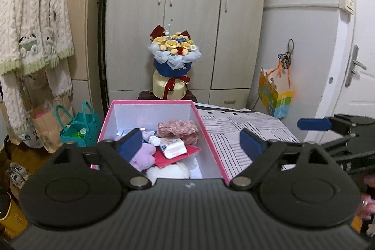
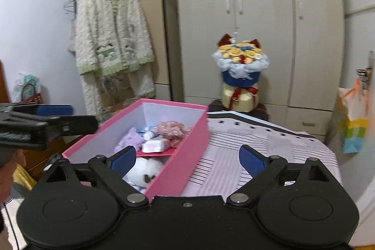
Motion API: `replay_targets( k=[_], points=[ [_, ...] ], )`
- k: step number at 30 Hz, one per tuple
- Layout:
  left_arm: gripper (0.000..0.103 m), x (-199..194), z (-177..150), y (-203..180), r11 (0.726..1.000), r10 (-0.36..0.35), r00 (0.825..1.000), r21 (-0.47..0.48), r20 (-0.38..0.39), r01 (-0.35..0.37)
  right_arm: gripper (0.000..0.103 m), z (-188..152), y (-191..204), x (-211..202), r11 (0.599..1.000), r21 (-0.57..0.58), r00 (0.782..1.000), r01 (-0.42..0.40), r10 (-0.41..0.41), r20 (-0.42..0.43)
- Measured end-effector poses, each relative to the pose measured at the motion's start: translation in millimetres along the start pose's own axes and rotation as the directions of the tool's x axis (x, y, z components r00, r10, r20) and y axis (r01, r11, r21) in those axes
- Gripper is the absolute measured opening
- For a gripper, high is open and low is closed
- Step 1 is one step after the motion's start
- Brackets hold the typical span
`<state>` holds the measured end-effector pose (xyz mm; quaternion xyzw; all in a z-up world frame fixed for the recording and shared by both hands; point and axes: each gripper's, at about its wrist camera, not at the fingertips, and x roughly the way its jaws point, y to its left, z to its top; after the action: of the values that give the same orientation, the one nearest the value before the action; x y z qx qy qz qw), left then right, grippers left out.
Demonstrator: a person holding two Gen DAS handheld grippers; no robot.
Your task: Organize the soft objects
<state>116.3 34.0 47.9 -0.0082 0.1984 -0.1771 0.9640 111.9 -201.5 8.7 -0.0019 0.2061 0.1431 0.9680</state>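
Observation:
A pink box (image 1: 211, 139) (image 2: 187, 147) with a white inside stands open on a striped cloth (image 1: 236, 132) (image 2: 257, 144). In it lie a purple plush (image 1: 143, 156) (image 2: 130, 138), a white plush (image 1: 168, 171) (image 2: 145, 170), a pink flowered fabric piece (image 1: 178, 129) (image 2: 173, 129), a tissue pack (image 1: 172, 147) (image 2: 153, 144), a small bottle (image 1: 152, 138) and a red card (image 1: 185, 155). My left gripper (image 1: 189, 144) is open and empty above the box's near end. My right gripper (image 2: 187, 158) is open and empty over the box's right wall.
A flower bouquet (image 1: 174, 50) (image 2: 241, 62) stands behind the box before a wardrobe (image 1: 187, 4). A fluffy robe (image 1: 32, 22) (image 2: 112, 34) hangs at the left. Bags (image 1: 77, 128) sit on the floor. A colourful bag (image 1: 274, 95) hangs by the door (image 1: 358, 39).

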Motion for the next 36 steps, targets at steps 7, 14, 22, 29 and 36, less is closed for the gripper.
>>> replay_targets(
  k=[7,14,22,29,36],
  points=[
    [0.103,-15,-5,-28,0.996,0.063,0.997,0.071,-0.042,-0.059,0.103,-4,-8,-28,0.988,0.085,0.991,0.13,-0.125,-0.056],
    [0.103,-40,-13,-40,0.993,0.088,0.996,0.074,0.019,-0.089,0.103,-25,-12,-67,0.968,0.129,0.975,0.217,-0.221,0.017],
    [0.103,-45,-35,-54,0.992,0.116,0.992,0.036,0.047,-0.118,0.103,-45,1,-94,0.958,0.085,0.958,0.275,-0.281,0.062],
    [0.103,-41,-50,-60,0.991,0.126,0.991,0.042,0.047,-0.128,0.103,-56,-3,-105,0.954,0.124,0.957,0.271,-0.281,0.072],
    [0.103,-46,-57,-58,0.988,0.145,0.986,0.038,0.079,-0.149,0.103,-63,2,-106,0.948,0.097,0.947,0.304,-0.311,0.075]
  ],
)
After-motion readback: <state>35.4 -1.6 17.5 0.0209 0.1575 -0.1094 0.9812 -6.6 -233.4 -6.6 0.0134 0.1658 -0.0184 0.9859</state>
